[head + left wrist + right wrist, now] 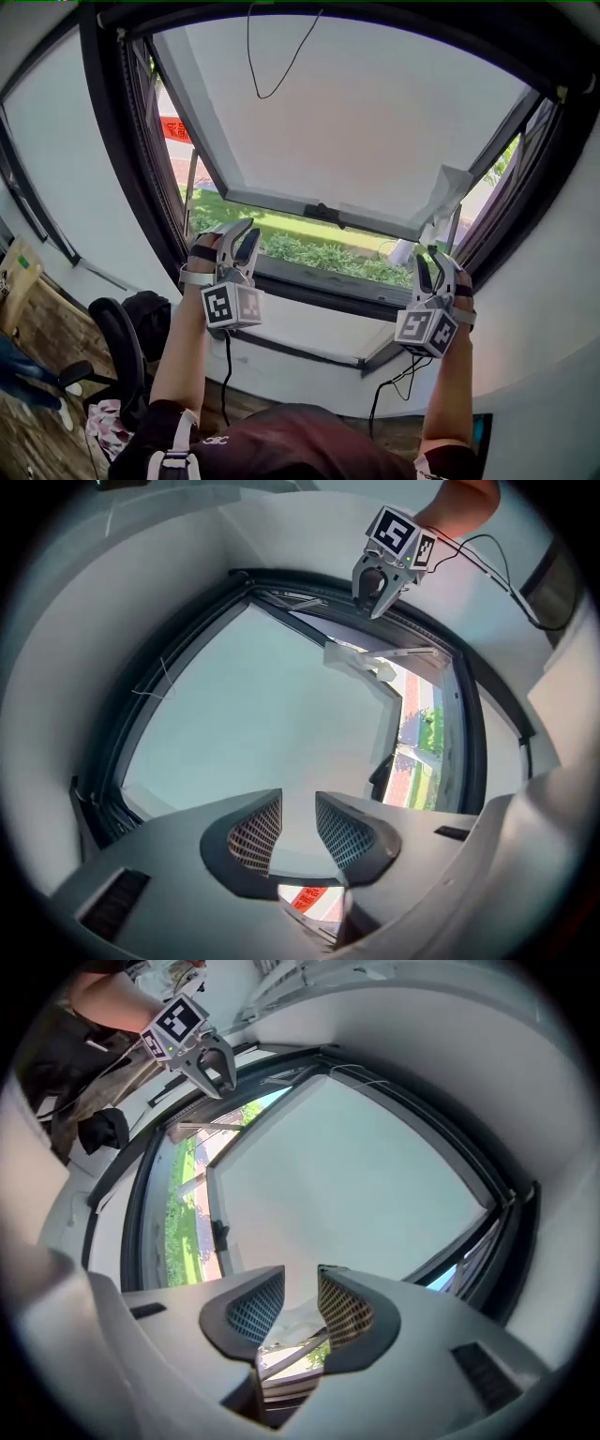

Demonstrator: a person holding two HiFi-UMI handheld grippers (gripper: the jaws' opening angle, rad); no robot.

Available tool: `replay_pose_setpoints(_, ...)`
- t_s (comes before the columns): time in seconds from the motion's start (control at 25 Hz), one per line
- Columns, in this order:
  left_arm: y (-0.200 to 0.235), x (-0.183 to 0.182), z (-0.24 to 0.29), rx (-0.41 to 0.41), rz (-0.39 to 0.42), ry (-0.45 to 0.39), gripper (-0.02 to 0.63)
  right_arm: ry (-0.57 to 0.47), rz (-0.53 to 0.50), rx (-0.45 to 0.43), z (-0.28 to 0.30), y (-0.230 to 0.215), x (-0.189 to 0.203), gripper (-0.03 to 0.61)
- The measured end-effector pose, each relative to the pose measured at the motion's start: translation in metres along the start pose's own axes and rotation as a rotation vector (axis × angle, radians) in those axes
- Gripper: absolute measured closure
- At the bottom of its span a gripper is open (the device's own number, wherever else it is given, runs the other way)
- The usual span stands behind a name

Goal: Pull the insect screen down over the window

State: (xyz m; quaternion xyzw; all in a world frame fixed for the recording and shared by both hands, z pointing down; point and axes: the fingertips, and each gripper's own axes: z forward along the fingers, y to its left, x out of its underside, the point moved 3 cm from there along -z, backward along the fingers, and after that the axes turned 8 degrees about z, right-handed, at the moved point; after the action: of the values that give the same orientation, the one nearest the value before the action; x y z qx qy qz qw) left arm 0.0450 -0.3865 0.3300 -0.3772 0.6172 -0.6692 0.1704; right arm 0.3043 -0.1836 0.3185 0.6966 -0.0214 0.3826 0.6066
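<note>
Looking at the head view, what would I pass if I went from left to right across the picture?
Office chair → left gripper → black window latch → right gripper.

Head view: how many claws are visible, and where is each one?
2. The left claw is at the window's lower left, the right claw at its lower right. None seems hidden.

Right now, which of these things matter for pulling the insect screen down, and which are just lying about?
For the job: left gripper, right gripper, window frame, hanging cord (maybe the screen's pull).
Lying about: office chair, dark bag.
</note>
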Motion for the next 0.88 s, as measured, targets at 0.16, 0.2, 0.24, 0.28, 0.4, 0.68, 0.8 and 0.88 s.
replay_pose_setpoints(0.16, 0.048, -0.009, 0.004, -0.106, 0.031, -0.015, 0.486, -0.046, 0.009, 0.086, -0.003, -0.045, -0.013, 0.462)
replay_pose_setpoints(0.2, 0.061, -0.012, 0.004, -0.13, 0.036, -0.026, 0.486, -0.058, 0.019, 0.102, -0.003, -0.055, -0.017, 0.462)
replay_pose_setpoints(0.24, 0.073, -0.016, 0.003, -0.153, 0.035, -0.044, 0.486, -0.069, 0.03, 0.117, -0.003, -0.065, -0.021, 0.462)
replay_pose_setpoints(0.28, 0.085, -0.022, 0.003, -0.175, 0.032, -0.07, 0.486, -0.077, 0.039, 0.133, -0.002, -0.074, -0.025, 0.462)
replay_pose_setpoints(0.4, 0.115, -0.036, 0.007, -0.227, 0.054, -0.139, 0.476, -0.088, 0.028, 0.179, 0.0, -0.101, -0.036, 0.462)
replay_pose_setpoints(0.68, 0.192, -0.038, 0.024, -0.336, 0.183, -0.088, 0.477, -0.127, -0.053, 0.272, -0.006, -0.161, -0.075, 0.462)
replay_pose_setpoints(0.8, 0.231, -0.034, 0.029, -0.368, 0.166, -0.059, 0.476, -0.13, -0.095, 0.331, -0.012, -0.186, -0.094, 0.462)
replay_pose_setpoints(0.88, 0.256, -0.029, 0.03, -0.412, 0.159, -0.032, 0.476, -0.136, -0.107, 0.397, -0.016, -0.205, -0.105, 0.462)
